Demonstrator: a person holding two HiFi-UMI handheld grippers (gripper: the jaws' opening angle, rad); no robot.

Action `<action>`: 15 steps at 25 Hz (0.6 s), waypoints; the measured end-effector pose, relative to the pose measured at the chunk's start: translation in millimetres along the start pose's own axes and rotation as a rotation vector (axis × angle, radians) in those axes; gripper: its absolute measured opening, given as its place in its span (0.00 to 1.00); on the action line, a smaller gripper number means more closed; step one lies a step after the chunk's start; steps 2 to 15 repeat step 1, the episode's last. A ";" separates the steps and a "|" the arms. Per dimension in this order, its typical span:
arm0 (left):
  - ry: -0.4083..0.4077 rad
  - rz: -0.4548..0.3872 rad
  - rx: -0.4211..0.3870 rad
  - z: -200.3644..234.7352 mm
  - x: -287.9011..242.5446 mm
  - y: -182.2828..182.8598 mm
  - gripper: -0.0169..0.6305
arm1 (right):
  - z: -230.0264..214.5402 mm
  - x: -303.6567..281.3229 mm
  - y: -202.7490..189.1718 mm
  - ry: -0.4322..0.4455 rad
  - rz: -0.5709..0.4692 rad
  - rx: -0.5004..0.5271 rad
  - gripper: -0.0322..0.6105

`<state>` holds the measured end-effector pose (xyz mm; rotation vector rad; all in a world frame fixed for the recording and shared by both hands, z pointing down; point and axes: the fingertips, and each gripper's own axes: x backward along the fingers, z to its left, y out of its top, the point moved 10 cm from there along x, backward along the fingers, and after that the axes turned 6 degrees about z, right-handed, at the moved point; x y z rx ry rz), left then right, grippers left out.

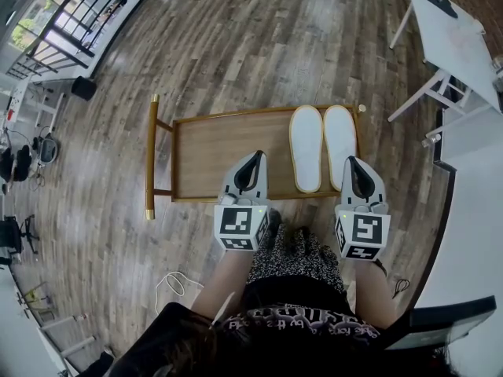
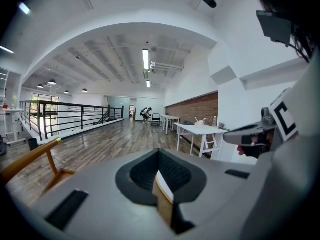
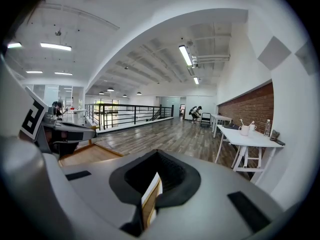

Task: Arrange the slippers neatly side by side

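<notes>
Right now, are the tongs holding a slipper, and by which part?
Nothing is held. The left tongs and right tongs are shut and empty; both slippers lie on the wooden tray.

It was an open loft workspace: grey-brown wood-plank floor (image 1: 236, 38), white trestle tables (image 3: 250, 138), red brick wall (image 3: 250, 106), black metal railing (image 3: 130, 115).

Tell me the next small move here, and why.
Probably just draw both grippers back and stop: the two white slippers already lie side by side, ends level, on the low wooden table, and the left gripper and right gripper are shut with nothing held.
</notes>
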<state>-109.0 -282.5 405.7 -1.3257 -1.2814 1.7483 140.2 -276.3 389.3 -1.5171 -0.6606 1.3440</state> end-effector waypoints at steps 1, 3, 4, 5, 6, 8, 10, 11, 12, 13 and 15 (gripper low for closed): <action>0.000 0.002 0.005 0.1 -0.4 -0.8 0.03 | -0.2 -0.2 0.2 0.001 0.001 0.002 0.05; 0.000 0.002 0.005 0.1 -0.4 -0.8 0.03 | -0.2 -0.2 0.2 0.001 0.001 0.002 0.05; 0.000 0.002 0.005 0.1 -0.4 -0.8 0.03 | -0.2 -0.2 0.2 0.001 0.001 0.002 0.05; 0.000 0.002 0.005 0.1 -0.4 -0.8 0.03 | -0.2 -0.2 0.2 0.001 0.001 0.002 0.05; 0.000 0.002 0.005 0.1 -0.4 -0.8 0.03 | -0.2 -0.2 0.2 0.001 0.001 0.002 0.05; 0.000 0.002 0.005 0.1 -0.4 -0.8 0.03 | -0.2 -0.2 0.2 0.001 0.001 0.002 0.05; 0.000 0.002 0.005 0.1 -0.4 -0.8 0.03 | -0.2 -0.2 0.2 0.001 0.001 0.002 0.05; 0.000 0.002 0.005 0.1 -0.4 -0.8 0.03 | -0.2 -0.2 0.2 0.001 0.001 0.002 0.05; 0.000 0.002 0.005 0.1 -0.4 -0.8 0.03 | -0.2 -0.2 0.2 0.001 0.001 0.002 0.05; 0.000 0.002 0.005 0.1 -0.4 -0.8 0.03 | -0.2 -0.2 0.2 0.001 0.001 0.002 0.05; 0.000 0.002 0.005 0.1 -0.4 -0.8 0.03 | -0.2 -0.2 0.2 0.001 0.001 0.002 0.05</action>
